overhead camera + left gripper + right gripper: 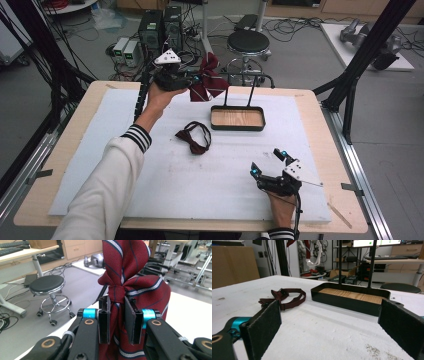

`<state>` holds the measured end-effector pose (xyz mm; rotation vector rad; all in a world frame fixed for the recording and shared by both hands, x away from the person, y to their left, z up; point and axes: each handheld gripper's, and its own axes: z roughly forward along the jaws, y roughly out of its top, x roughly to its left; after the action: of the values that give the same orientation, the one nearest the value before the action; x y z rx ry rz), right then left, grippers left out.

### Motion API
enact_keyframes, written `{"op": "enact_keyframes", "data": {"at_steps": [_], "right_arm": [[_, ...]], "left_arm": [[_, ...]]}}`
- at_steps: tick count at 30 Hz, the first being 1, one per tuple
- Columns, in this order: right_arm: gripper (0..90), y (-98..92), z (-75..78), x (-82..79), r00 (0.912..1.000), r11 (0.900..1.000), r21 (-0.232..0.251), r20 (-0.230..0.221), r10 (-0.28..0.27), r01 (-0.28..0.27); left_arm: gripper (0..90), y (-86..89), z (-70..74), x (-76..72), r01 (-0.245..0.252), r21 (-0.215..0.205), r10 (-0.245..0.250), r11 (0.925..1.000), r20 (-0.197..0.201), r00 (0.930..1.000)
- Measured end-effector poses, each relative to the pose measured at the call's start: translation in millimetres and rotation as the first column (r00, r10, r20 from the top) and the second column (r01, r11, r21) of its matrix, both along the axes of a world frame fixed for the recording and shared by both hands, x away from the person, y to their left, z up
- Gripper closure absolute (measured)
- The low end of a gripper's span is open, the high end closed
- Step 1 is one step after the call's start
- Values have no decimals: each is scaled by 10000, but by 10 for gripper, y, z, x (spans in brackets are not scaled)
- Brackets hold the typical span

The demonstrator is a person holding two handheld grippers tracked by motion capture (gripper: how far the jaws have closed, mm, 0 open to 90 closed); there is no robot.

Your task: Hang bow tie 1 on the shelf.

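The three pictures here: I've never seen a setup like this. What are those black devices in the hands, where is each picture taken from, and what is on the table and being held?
A person holds a hand-operated two-jaw gripper in each hand. The high view looks down on the table from above; each other picture comes from a camera riding on one gripper, looking along its jaws.

The left gripper is raised over the far side of the table, shut on a red striped bow tie, pinched just below its knot. The right gripper sits low near the front edge, jaws open, holding nothing.

On the white mat lie a dark bow tie with its strap, and a black tray with a wooden bottom and an upright rack.
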<state>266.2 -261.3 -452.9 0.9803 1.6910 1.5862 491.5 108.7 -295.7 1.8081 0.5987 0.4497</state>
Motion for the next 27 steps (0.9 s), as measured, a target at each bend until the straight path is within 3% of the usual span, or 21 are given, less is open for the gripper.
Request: {"op": "enact_keyframes", "data": {"at_steps": [10, 20, 27], "right_arm": [[40, 5, 1, -4, 10000, 10000, -2, -33, 12, -12], [40, 4, 1, -3, 10000, 10000, 21, -45, -10, 10], [40, -10, -1, -1, 9998, 9998, 121, -87, -159, 160]], "left_arm": [[754, 58, -69, -27, -46, 634, 62, 9980, -250, 9997], [754, 97, -169, -38, -198, 858, 236, 9961, -436, 9988], [754, 121, -211, -45, -274, 798, 322, 9964, -595, 9977]]}}
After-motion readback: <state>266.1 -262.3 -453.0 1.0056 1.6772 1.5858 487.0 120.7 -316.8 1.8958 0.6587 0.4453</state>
